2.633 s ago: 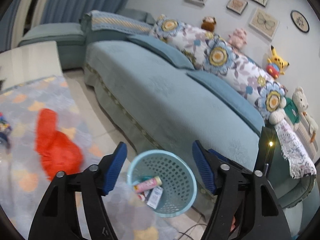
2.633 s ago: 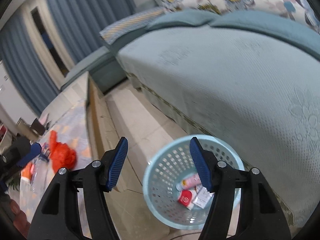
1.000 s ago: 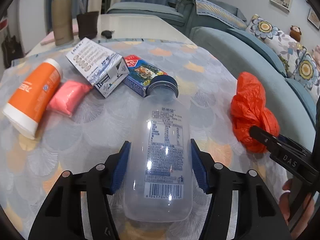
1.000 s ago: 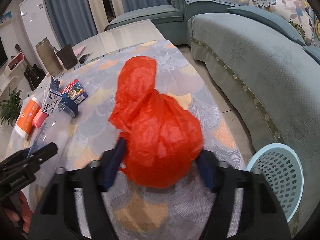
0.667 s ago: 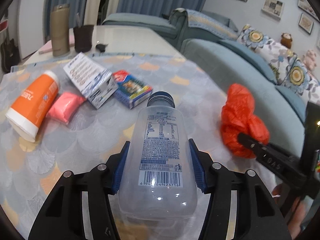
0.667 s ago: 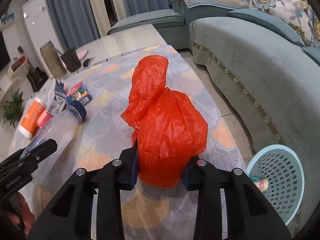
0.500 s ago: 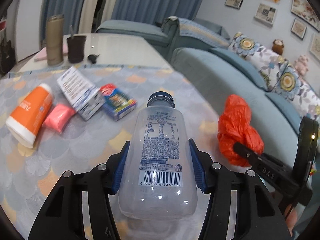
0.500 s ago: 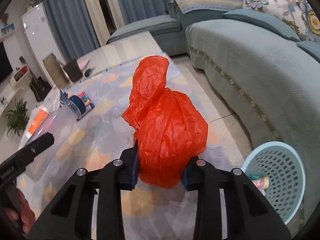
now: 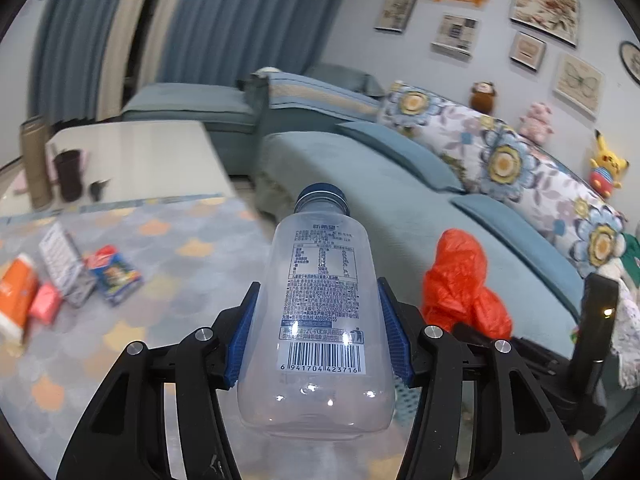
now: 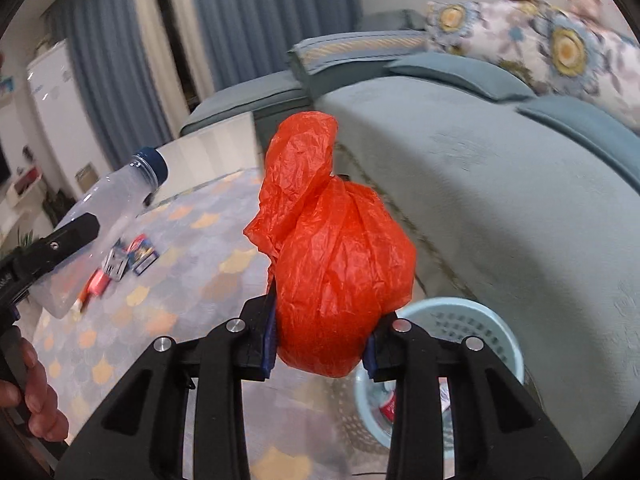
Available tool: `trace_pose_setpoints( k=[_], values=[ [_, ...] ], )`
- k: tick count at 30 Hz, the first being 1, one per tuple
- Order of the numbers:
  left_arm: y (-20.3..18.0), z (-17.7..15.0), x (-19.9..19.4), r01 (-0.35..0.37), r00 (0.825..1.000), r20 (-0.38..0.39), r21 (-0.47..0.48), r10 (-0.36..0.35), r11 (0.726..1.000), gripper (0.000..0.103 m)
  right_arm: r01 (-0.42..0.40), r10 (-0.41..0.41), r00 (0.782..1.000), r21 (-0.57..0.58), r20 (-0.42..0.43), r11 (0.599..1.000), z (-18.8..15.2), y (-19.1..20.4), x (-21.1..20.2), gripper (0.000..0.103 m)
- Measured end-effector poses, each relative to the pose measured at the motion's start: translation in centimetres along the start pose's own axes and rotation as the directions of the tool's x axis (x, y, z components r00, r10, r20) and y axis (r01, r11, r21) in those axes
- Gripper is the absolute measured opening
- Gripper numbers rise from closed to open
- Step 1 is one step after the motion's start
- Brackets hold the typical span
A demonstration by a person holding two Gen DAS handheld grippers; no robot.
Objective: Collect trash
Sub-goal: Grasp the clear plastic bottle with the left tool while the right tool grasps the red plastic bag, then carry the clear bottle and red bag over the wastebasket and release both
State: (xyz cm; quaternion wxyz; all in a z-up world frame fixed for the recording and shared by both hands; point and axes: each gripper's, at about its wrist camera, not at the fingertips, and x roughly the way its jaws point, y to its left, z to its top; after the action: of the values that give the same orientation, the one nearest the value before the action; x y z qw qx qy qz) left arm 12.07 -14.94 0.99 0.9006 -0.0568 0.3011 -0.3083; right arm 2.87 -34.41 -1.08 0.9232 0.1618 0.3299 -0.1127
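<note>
Bottle (image 9: pixel 320 320) pinched in left tongs (image 9: pixel 318 336); right tongs (image 10: pixel 320 344) just closed, pinching red bag (image 10: pixel 332 264).

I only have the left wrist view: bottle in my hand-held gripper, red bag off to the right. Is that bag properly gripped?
Observer: Yes. The right hand-held gripper has just been closing its jaws, and both pads now press the red bag.
Operator: Where's the bin? I can't see it.
Observer: A light blue perforated basket stands on the floor beside the sofa, below and behind the bag.
Operator: Empty?
Observer: No, some packaging lies in it.
</note>
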Motion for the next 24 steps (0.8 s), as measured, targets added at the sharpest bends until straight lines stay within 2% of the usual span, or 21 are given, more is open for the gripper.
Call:
trace_pose_setpoints(
  k=[7,13,24],
  values=[
    [-7.2,0.1,2.6,0.066,0.997,-0.04,0.094,-0.062,0.993,0.053,0.069,-0.068,0.998,0.11,-0.017,0.992,-0.4,-6.6,-0.5,0.029],
    [-11.9,-1.8,6.7,0.103,0.988,-0.128,0.158,-0.083,0.982,0.053,0.108,-0.098,0.993,0.169,-0.065,0.98,-1.3,-10.5,0.4,0.029],
    [-14.6,-5.7,12.4,0.164,0.956,-0.27,0.162,-0.116,0.973,0.053,0.184,-0.126,0.966,0.257,-0.226,0.949,-3.2,-15.1,3.7,0.033]
  ],
)
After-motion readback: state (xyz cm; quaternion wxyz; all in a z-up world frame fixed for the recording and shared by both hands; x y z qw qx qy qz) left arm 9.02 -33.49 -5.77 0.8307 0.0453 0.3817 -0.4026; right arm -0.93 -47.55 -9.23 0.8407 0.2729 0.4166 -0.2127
